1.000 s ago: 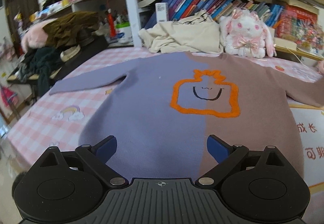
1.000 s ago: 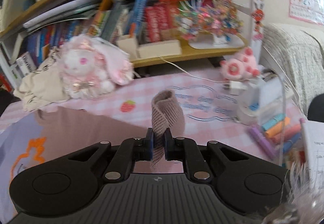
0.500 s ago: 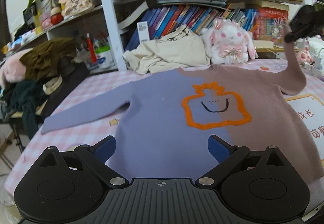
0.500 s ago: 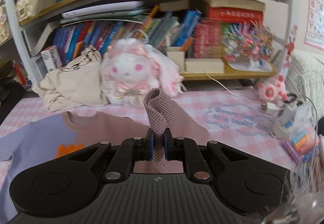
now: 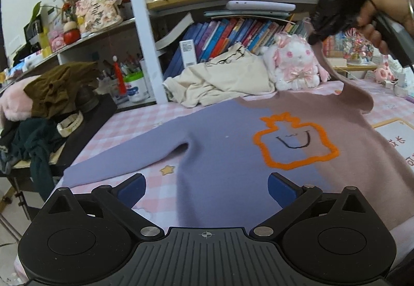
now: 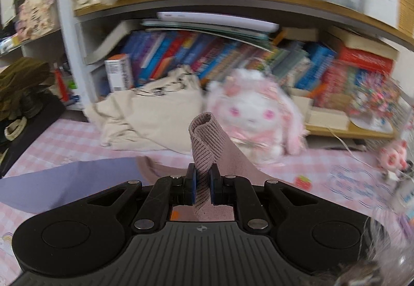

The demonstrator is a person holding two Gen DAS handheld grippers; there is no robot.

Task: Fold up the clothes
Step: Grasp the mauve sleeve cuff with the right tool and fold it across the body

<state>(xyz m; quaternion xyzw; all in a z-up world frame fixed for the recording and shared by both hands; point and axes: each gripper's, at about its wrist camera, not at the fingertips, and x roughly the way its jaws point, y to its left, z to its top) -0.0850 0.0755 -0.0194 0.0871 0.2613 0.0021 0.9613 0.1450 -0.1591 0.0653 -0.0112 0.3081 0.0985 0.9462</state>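
Observation:
A sweater [image 5: 233,146], purple on one half and mauve on the other with an orange outline figure, lies flat on the pink checked table [image 5: 145,125]. Its purple sleeve [image 5: 124,159] stretches out to the left. My left gripper [image 5: 205,189] is open and empty, low over the sweater's hem. My right gripper [image 6: 201,183] is shut on the ribbed cuff of the mauve sleeve [image 6: 203,146] and holds it up above the sweater; in the left wrist view it [image 5: 314,38] hangs high at the right with the sleeve [image 5: 354,94] draped beneath.
A cream garment [image 5: 222,81] and a pink plush rabbit [image 5: 295,66] sit at the table's back edge under bookshelves [image 5: 233,35]. A dark pile of clothes [image 5: 51,94] lies at the left. Small toys and pens [image 6: 393,159] stand at the right.
My right gripper has carried the mauve sleeve cuff up and leftward over the sweater. The left gripper has tilted up a little and stayed open.

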